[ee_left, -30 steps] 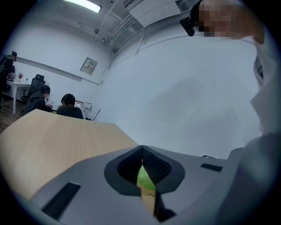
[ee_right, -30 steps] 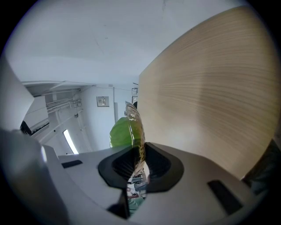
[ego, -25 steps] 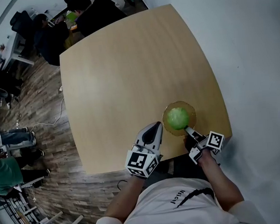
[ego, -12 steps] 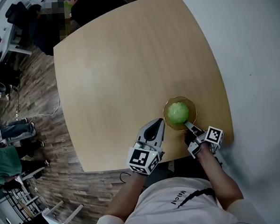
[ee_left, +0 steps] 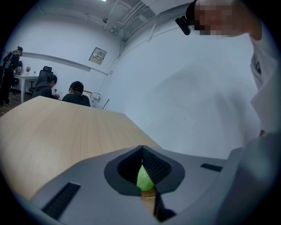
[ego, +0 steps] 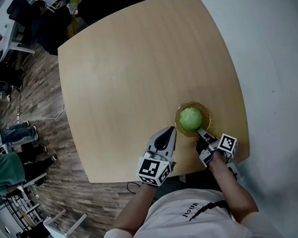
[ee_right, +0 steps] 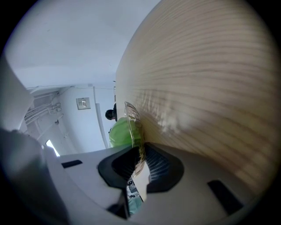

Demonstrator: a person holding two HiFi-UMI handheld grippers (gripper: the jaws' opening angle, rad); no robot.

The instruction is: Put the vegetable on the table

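A round green vegetable (ego: pixel 190 118) lies in a clear amber-tinted glass bowl (ego: pixel 205 112) near the front right corner of the wooden table (ego: pixel 135 66). My right gripper (ego: pixel 200 133) is shut on the bowl's near rim. In the right gripper view the rim (ee_right: pixel 133 113) runs between the pads, and the vegetable (ee_right: pixel 120 133) shows behind it. My left gripper (ego: pixel 169 132) hovers just left of the bowl, shut and holding nothing. In the left gripper view a sliver of the vegetable (ee_left: pixel 143 178) shows through the slit under the meeting tips (ee_left: pixel 142 149).
The bowl stands close to the table's front edge (ego: pixel 192 167) and right edge (ego: pixel 244 125). Beyond the far left corner, people (ego: pixel 57 21) sit at desks. To the left is wood floor (ego: pixel 39 127) with a cable, and to the right pale floor (ego: pixel 271 58).
The head view has shifted slightly. Both grippers and the bowl keep nearly the same places, and the right gripper stays closed on the rim.
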